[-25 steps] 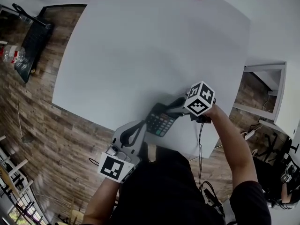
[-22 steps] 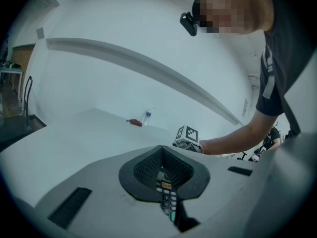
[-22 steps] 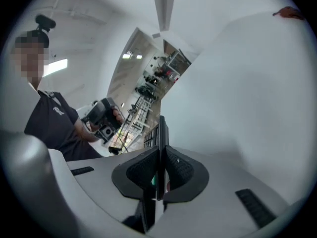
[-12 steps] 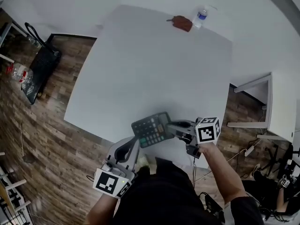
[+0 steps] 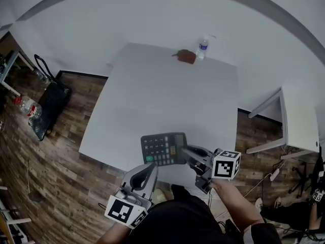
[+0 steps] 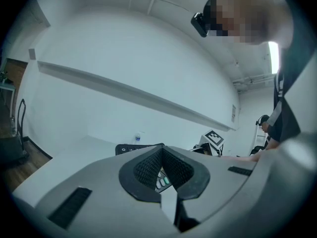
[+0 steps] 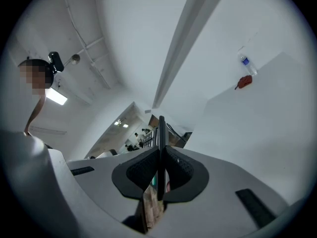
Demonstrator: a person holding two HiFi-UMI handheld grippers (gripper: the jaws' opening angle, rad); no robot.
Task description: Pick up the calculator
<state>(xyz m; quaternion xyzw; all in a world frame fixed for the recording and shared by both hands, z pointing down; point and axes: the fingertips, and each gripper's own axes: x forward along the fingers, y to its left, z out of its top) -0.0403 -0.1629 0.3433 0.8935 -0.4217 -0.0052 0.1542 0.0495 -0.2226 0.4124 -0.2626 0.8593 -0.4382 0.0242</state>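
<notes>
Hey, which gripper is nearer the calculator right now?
Right. The right gripper is clamped on the calculator's right edge, holding it. The left gripper sits just below it, toward the person, with its jaws together on nothing.

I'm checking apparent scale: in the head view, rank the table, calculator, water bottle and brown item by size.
1. table
2. calculator, though held near the camera, which enlarges it
3. brown item and water bottle: both tiny at the far edge, too alike to rank
</notes>
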